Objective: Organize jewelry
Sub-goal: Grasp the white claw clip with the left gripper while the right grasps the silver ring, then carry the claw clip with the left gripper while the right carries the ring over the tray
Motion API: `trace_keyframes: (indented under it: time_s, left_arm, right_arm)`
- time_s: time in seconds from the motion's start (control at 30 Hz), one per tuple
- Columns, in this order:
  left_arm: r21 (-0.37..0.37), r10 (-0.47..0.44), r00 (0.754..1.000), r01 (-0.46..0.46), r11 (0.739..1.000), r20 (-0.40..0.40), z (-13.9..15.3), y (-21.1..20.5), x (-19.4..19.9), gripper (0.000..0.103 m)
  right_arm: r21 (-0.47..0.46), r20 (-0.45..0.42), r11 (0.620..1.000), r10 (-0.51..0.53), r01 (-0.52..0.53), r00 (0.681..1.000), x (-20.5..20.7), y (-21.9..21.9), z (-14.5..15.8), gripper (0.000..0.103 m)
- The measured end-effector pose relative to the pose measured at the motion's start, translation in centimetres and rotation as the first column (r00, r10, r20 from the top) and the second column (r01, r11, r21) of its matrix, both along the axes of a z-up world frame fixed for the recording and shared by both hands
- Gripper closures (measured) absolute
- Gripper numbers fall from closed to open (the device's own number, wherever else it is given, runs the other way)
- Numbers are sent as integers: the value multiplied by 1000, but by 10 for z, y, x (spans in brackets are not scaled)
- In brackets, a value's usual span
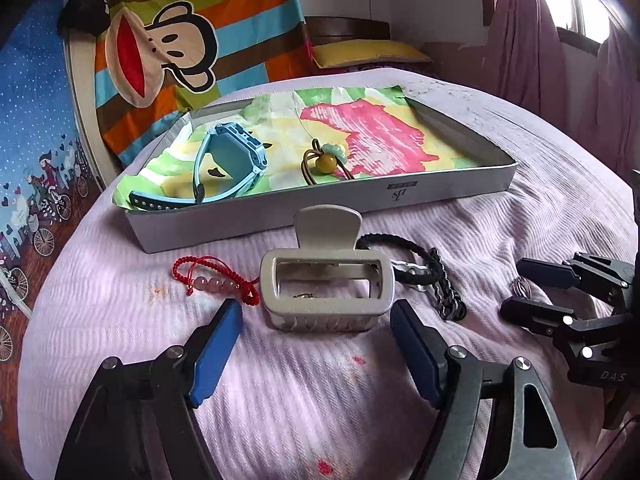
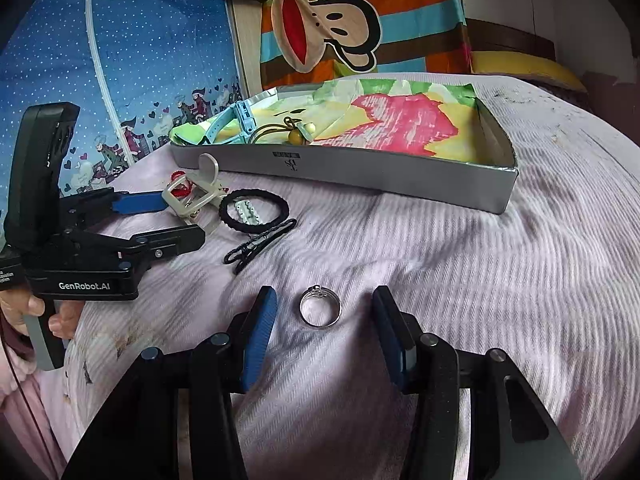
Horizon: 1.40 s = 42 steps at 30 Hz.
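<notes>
- My left tool (image 1: 316, 312) is down low on the bed (image 1: 320, 400), jaws apart, with the clip (image 1: 326, 280) sitting between the pads but untouched. Gap on both sides, so nothing gripped.
- My right tool (image 2: 324, 312) is the same story: jaws apart around the ring (image 2: 321, 306), which lies flat on the bedspread between the pads, touching neither.
- Risk on the right, as I read it: the ring is thin and lies flat on soft fabric. If the pads close too high they could skate over it, or pinch the bedspread and flick the ring away.
- Risk on the left: the clip is wide and hollow, and its teeth rest on the cloth. An off-centre squeeze may tip or spin it. The red bracelet (image 1: 216, 280) lies just beside my left pad and touches the clip's corner, so it could get snagged and dragged along.
- The black hair tie (image 1: 416, 268) lies right against the clip's other side, near the far pad. Same snag worry there.
- Both tools work near each other on the bed; lifting together could bump them.
- The tray (image 1: 460, 194) sits beyond the clip, lined with coloured paper. Inside: the blue watch (image 1: 232, 164) at the left end and a hair tie with a yellow bead (image 1: 326, 160) near the middle. The right half holds nothing that I can see.
- Still outside the tray: clip, bracelet, black hair tie, ring.
</notes>
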<state>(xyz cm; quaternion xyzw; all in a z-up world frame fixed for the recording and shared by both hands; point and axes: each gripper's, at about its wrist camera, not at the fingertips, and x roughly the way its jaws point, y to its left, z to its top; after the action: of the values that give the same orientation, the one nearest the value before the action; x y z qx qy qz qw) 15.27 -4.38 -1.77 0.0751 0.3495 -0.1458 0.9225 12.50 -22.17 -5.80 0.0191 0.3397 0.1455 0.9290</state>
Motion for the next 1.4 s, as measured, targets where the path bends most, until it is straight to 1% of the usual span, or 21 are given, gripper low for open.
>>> trace_keyframes:
  time_s: [0.1,0.13,0.17,0.27,0.4,0.43,0.47,0.6,0.7,0.73,0.93,1.1,1.33,1.4]
  left_arm:
    - [-5,6,1000,-6,1000,5,0,-1,3,30]
    - [-2,5,1000,-5,1000,6,0,-3,5,32]
    - [2,4,1000,-4,1000,6,0,-4,5,36]
    - [14,-2,1000,2,1000,14,-1,-8,5,44]
    - [12,0,999,-1,1000,34,0,-8,0,47]
    - [8,0,999,-1,1000,35,-1,-8,0,48]
    - [6,2,999,-2,1000,36,-1,-7,-1,54]
    - [6,8,999,-8,1000,37,-3,-8,-2,55]
    - [10,12,999,-12,1000,44,-4,-9,-4,58]
    - [7,10,999,-10,1000,45,-4,-9,-4,68]
    - [-11,6,999,-6,1000,45,-5,-5,-6,67]
    - [-42,1,999,1,999,46,-5,-3,-7,68]
    - [-112,0,997,8,994,72,-6,7,-28,68]
    - [-122,0,997,10,993,82,-7,8,-34,68]
  right_arm:
    - [-4,4,1000,-3,3,1000,-1,2,-2,58]
    - [-4,6,1000,-2,2,1000,-1,2,-2,59]
    - [-3,7,1000,-2,2,1000,-1,2,-2,60]
    - [-2,13,1000,3,-3,1000,-2,3,-2,65]
    - [-5,21,1000,12,-12,1000,-3,4,-2,73]
    - [-5,21,1000,13,-13,1000,-3,4,-2,74]
    - [-4,22,1000,14,-14,1000,-3,4,-2,75]
    - [2,27,1000,15,-15,1000,-4,4,-2,82]
    - [1,29,1000,16,-16,999,-4,5,-3,83]
    - [0,30,1000,16,-16,999,-5,5,-3,83]
    - [6,29,1000,15,-16,999,-4,5,-4,83]
    - [7,30,1000,16,-16,999,-4,5,-4,83]
    - [17,48,1000,17,-18,999,-7,4,-4,85]
    - [16,55,1000,18,-19,998,-10,4,-4,85]
